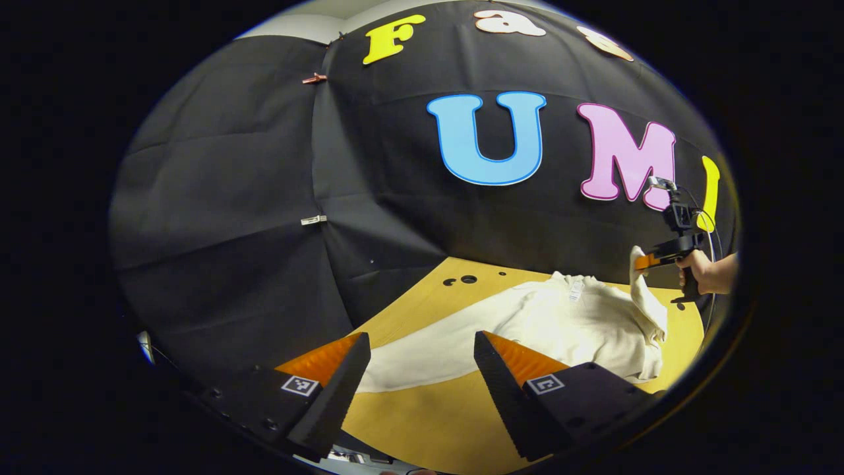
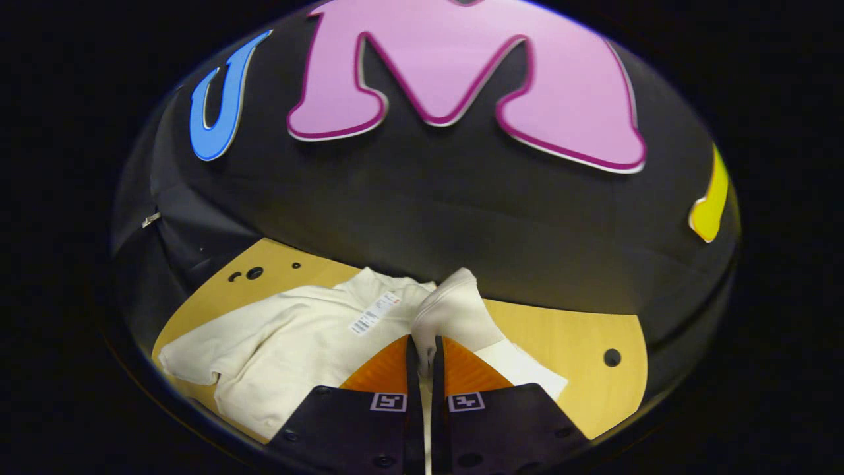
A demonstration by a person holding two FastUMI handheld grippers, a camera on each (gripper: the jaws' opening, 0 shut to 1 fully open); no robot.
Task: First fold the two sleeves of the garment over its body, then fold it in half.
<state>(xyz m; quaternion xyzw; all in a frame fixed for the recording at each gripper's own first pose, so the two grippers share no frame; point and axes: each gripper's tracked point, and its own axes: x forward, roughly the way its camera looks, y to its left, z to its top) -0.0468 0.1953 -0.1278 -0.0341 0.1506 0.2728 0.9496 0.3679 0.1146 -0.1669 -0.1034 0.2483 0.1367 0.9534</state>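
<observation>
A cream long-sleeved garment (image 1: 560,323) lies spread on the wooden table (image 1: 435,415). One sleeve (image 1: 422,359) stretches flat toward my left gripper (image 1: 422,349), which hovers open just short of it, nothing between its fingers. In the left gripper view my right gripper (image 1: 643,262) is at the far right, held by a hand (image 1: 702,270), with the other sleeve (image 1: 646,297) lifted off the table. In the right gripper view the right gripper (image 2: 422,346) is shut on that sleeve's cuff (image 2: 455,310), raised above the garment body (image 2: 297,349) with its neck label (image 2: 374,313).
The black cloth wall stands close behind the table. Small holes (image 1: 461,280) mark the tabletop's far corner, and another hole (image 2: 612,357) lies at its right side. Bare wood (image 2: 567,343) shows to the right of the garment.
</observation>
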